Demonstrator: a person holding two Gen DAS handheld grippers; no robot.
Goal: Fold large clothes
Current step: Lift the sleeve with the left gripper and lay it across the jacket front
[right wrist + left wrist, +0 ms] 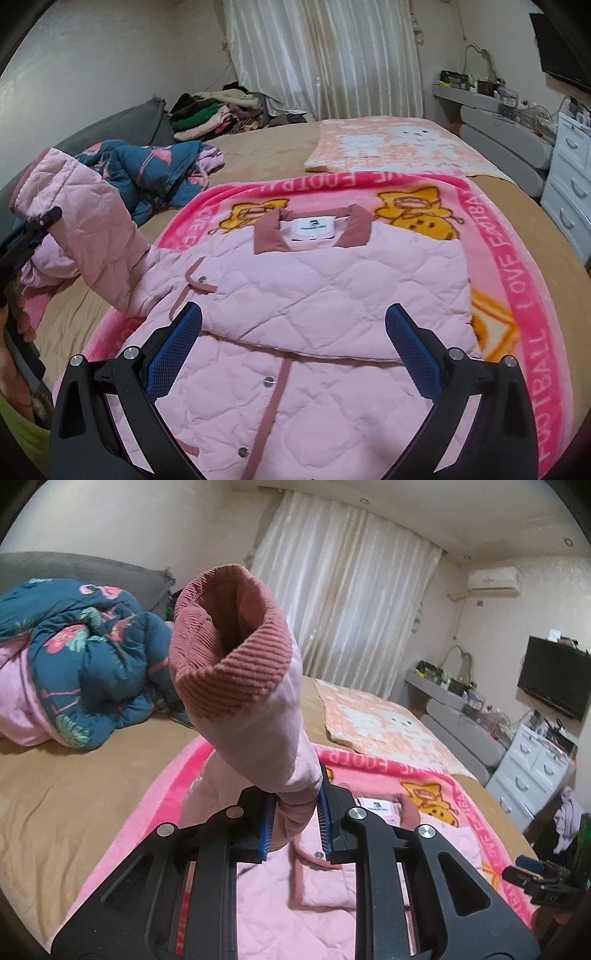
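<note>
A pale pink quilted jacket (314, 288) with a dusty-rose collar lies front up on a pink cartoon blanket (517, 280) on the bed. My left gripper (295, 823) is shut on the jacket's left sleeve (258, 716), lifted so the ribbed rose cuff (229, 635) stands up before the camera. The right wrist view shows that raised sleeve (92, 229) and the left gripper (33, 229) at the left edge, held by a hand. My right gripper (293, 354) hangs open above the jacket's middle, blue pads wide apart with nothing between them.
A bundled teal floral quilt (81, 657) lies on the tan bedsheet (55, 794) at the left. A peach patterned blanket (399, 147) lies beyond the pink one. Piled clothes (218, 110) sit near the curtain. White drawers (569, 177) and a cluttered shelf stand to the right.
</note>
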